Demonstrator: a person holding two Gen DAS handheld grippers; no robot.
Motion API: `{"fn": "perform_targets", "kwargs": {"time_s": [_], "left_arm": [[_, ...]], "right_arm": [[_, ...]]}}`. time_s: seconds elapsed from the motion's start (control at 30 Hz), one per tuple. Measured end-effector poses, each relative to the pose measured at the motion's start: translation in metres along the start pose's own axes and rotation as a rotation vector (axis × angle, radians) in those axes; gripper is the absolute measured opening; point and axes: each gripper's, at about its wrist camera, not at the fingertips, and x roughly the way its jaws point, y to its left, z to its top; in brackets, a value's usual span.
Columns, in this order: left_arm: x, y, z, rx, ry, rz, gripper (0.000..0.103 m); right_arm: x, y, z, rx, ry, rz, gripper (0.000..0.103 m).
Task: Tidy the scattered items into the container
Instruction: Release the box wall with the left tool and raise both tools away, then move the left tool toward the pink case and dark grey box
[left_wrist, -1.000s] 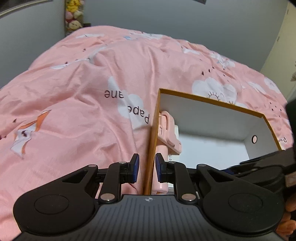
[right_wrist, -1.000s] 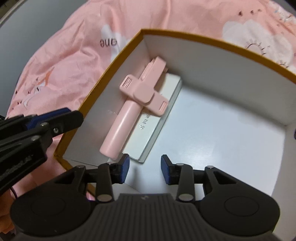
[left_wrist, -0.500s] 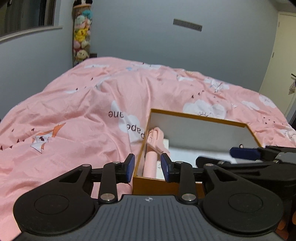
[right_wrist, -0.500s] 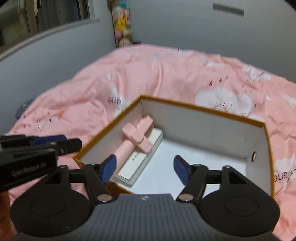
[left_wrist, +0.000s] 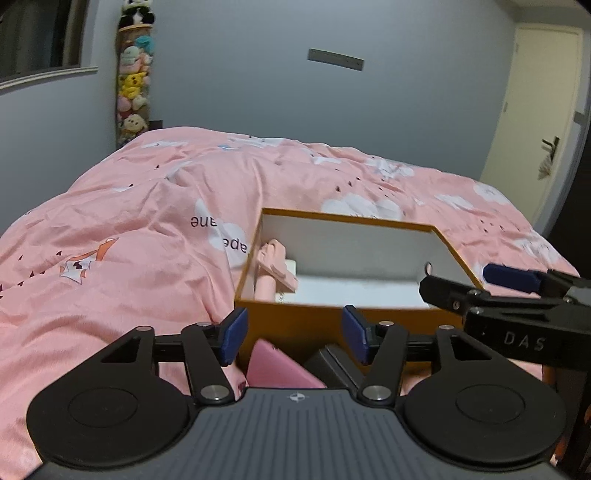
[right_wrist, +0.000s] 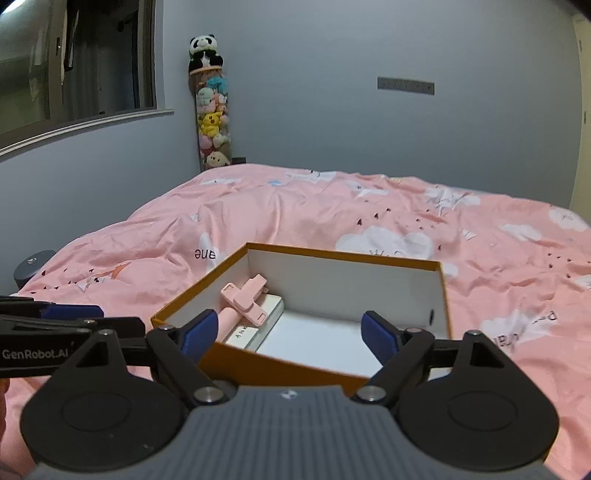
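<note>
We see the left gripper (left_wrist: 291, 334) with jaws just opened wide, nothing gripped. The right gripper (right_wrist: 286, 330) likewise, wide apart and bare. The orange box (right_wrist: 280, 363) sits on the pink duvet (right_wrist: 332, 210) just ahead of both jaw pairs. Inside, left of centre, a pink selfie stick (right_wrist: 243, 299) lies on a white flat box (right_wrist: 258, 323).

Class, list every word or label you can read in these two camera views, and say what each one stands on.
"GenRobot.AI": side of the left gripper.
"DAS": side of the right gripper.
"ane", upside down: pink duvet.
"ANN...": white box in the orange container; rest too small to read.
</note>
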Motion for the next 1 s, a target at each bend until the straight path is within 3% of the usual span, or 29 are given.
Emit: {"fn": "perform_targets", "kwargs": {"time_s": [0.13,0.3,0.67,1.0], "left_arm": [[-0.013,-0.004,-0.011,0.023,0.012,-0.014,0.080],[-0.025,-0.005,-0.024,0.035,0.037,-0.001,0.087],[-0.033,-0.003,-0.045,0.022,0.120,0.020,0.087],[-0.037,0.000,-0.049,-0.006,0.138,0.024,0.087]], "right_arm": [[-0.018,0.001,-0.007,0.004,-0.015,-0.007,0.095],[-0.037,0.004,-0.016,-0.025,-0.038,-0.037,0.097],[-0.059,0.013,-0.035,-0.022,-0.031,-0.016,0.099],[-0.060,0.013,-0.040,0.012,0.012,-0.026,0.100]]}}
